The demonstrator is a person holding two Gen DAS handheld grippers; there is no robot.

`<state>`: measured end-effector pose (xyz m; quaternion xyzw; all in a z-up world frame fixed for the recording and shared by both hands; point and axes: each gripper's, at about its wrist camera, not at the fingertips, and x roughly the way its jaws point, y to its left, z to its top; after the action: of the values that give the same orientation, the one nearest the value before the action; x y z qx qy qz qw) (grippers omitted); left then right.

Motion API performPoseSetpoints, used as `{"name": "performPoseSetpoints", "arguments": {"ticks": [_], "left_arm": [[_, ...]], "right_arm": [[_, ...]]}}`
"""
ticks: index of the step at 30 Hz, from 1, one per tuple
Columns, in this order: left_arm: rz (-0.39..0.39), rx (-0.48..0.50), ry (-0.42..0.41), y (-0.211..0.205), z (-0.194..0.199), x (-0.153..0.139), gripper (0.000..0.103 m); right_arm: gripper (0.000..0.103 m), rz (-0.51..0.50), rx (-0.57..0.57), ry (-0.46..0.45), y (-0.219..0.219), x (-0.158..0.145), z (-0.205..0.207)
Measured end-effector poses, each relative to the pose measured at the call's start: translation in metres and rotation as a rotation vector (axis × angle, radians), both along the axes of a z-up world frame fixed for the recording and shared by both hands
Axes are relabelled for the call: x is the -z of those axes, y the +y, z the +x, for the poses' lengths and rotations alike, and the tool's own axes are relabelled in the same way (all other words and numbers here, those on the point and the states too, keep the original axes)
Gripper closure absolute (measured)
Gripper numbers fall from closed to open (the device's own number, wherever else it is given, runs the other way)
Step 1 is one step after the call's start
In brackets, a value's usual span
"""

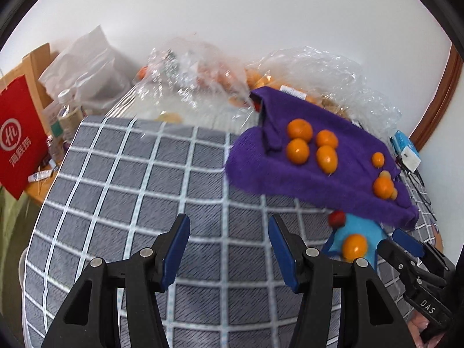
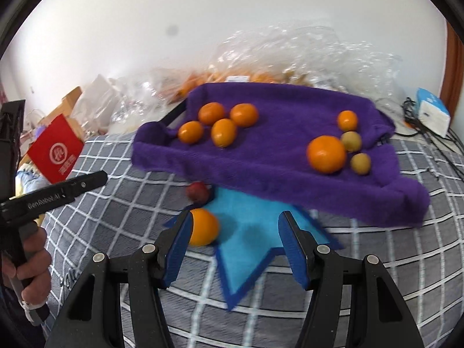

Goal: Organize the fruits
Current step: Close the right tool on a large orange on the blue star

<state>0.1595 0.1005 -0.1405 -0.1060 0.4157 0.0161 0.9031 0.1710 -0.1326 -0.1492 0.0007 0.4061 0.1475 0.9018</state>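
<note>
Checked grey cloth (image 1: 130,188) covers the surface, bare and wide under the left gripper (image 1: 229,249), whose jaws stand apart on nothing. Nearest the right gripper (image 2: 235,249), likewise parted and empty, lies a blue star-shaped mat (image 2: 246,232) with an orange (image 2: 203,229) and a red fruit (image 2: 197,192) at its left edge. Beyond, a purple towel (image 2: 261,159) overlaps the mat's far edge and carries more oranges (image 2: 220,121). Crumpled plastic bags (image 2: 304,58) crowd the white wall.
</note>
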Motion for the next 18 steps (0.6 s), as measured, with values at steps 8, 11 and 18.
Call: {"name": "performPoseSetpoints", "arguments": {"ticks": [8, 11, 18], "left_arm": [[-0.019, 0.007, 0.026, 0.002, -0.01, 0.017, 0.049], [-0.009, 0.03, 0.028, -0.003, -0.011, 0.02, 0.049], [0.008, 0.067, 0.033, -0.021, -0.009, 0.022, 0.049]], "right_arm": [[0.045, -0.023, -0.034, 0.051, 0.024, 0.022, 0.007], [0.062, -0.027, -0.041, 0.08, 0.026, 0.03, 0.011], [0.069, -0.014, 0.017, 0.049, 0.002, 0.016, 0.003]]}}
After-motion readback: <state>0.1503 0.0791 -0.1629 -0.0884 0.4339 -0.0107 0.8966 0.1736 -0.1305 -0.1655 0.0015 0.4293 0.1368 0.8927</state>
